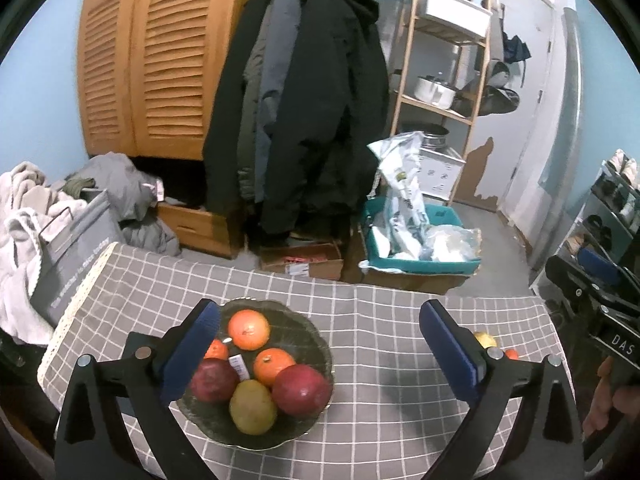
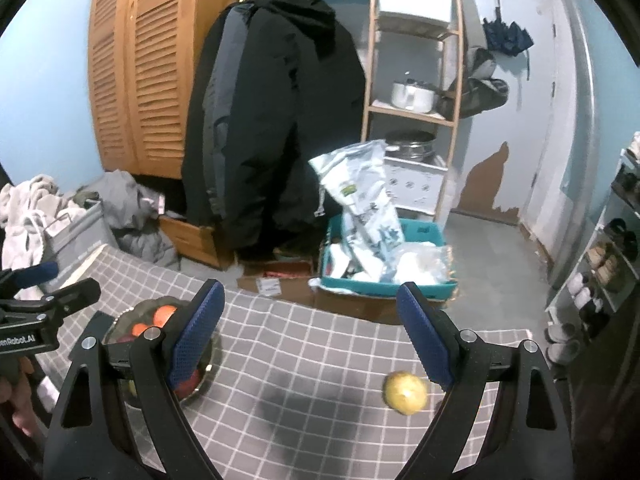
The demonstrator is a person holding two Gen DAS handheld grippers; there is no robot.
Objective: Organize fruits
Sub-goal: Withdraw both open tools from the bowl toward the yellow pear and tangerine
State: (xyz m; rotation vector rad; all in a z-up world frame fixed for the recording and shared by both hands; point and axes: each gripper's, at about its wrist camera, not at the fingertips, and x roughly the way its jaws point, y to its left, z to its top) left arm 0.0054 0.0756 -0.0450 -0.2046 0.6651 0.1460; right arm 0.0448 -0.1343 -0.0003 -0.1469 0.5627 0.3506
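Note:
A dark glass bowl (image 1: 320,346) stands on the grey checked tablecloth (image 1: 380,400). It holds oranges (image 1: 249,329), two dark red fruits (image 1: 302,390) and a yellow-green pear (image 1: 253,406). My left gripper (image 1: 320,318) hovers open above the bowl's right side, nothing between its blue pads. In the right wrist view a yellow fruit (image 2: 406,392) lies alone on the cloth, just inside the right finger. My right gripper (image 2: 310,296) is open and holds nothing. The bowl (image 2: 214,364) sits partly hidden behind its left finger. A small orange fruit (image 1: 511,354) peeks from behind the left gripper's right finger.
The table's far edge (image 1: 320,280) drops to a floor with a cardboard box (image 1: 304,264) and a teal bin (image 1: 420,264) of bags. Hanging coats (image 1: 304,100), a wooden shelf (image 1: 440,80) and a laundry basket (image 1: 72,248) stand beyond. A shoe rack (image 2: 608,264) lines the right.

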